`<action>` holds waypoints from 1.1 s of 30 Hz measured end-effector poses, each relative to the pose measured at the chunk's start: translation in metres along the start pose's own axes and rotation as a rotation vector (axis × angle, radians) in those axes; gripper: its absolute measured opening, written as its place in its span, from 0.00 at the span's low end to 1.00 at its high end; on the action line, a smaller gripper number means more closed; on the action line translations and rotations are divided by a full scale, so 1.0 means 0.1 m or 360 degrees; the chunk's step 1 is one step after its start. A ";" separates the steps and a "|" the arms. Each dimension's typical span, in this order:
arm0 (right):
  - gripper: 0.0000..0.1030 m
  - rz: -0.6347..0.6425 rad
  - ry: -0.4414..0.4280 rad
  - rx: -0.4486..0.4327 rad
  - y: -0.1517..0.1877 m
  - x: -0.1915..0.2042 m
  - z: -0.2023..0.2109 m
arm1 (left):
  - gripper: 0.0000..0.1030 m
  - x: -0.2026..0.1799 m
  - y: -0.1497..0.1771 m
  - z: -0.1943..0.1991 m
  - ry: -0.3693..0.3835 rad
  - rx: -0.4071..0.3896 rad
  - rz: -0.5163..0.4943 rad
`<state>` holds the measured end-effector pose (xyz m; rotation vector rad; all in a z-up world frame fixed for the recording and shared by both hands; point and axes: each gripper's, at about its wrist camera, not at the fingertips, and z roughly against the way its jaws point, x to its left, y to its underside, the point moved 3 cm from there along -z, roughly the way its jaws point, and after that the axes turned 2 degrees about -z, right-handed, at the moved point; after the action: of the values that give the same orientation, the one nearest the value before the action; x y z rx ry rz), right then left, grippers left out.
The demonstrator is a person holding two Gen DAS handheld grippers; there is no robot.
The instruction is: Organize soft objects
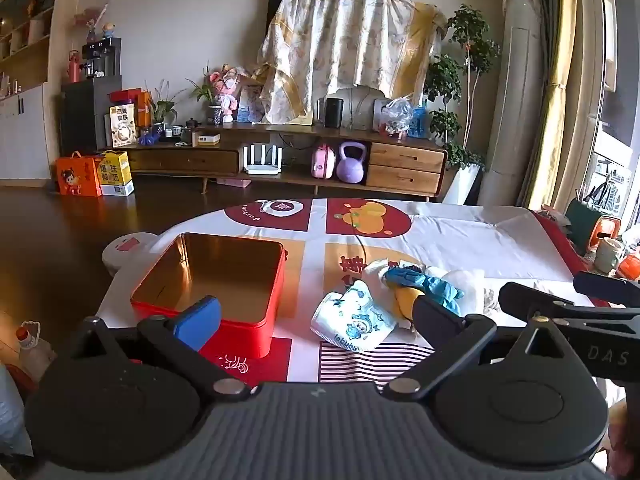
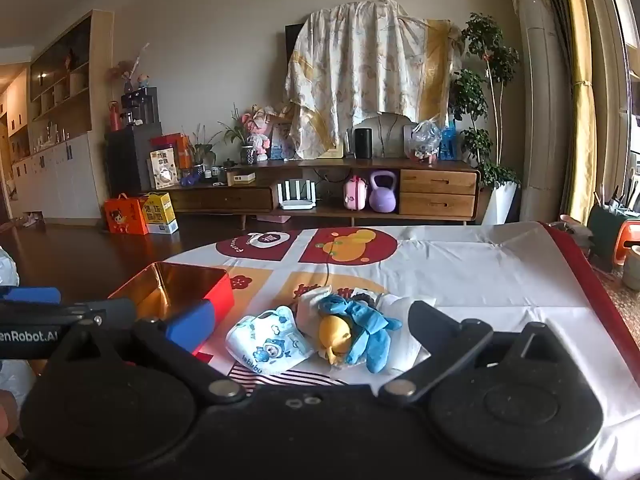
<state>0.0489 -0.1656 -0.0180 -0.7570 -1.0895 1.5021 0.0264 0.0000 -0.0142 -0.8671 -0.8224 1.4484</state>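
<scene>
An open red tin box [image 1: 240, 332] with a gold inside stands on the left of the table. To its right lies a heap of soft things: a cartoon-print face mask [image 1: 354, 318], a blue glove [image 1: 424, 280], a yellow soft toy [image 1: 406, 298] and white cloth [image 1: 466, 284]. My left gripper [image 1: 316, 312] is open, hovering short of the box and mask, holding nothing. The right wrist view shows the box [image 2: 220, 292], mask [image 2: 268, 340], toy [image 2: 336, 334] and glove [image 2: 368, 328]. My right gripper [image 2: 308, 316] is open and empty, just short of the heap.
The patterned tablecloth [image 1: 460, 236] covers the table, with a red edge on the right. A white round stool [image 1: 128, 250] stands off the far left corner. Beyond are a wooden TV cabinet [image 1: 404, 168], a cloth-draped screen [image 1: 344, 40], plants and boxes on the floor [image 1: 94, 174].
</scene>
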 end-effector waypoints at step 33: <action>1.00 -0.0031 -0.0018 -0.0010 -0.01 -0.02 0.04 | 1.00 -0.02 -0.01 0.00 0.0006 0.0015 0.0014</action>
<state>0.0464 -0.1687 -0.0159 -0.7409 -1.1075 1.4891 0.0267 -0.0023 -0.0131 -0.8673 -0.8096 1.4571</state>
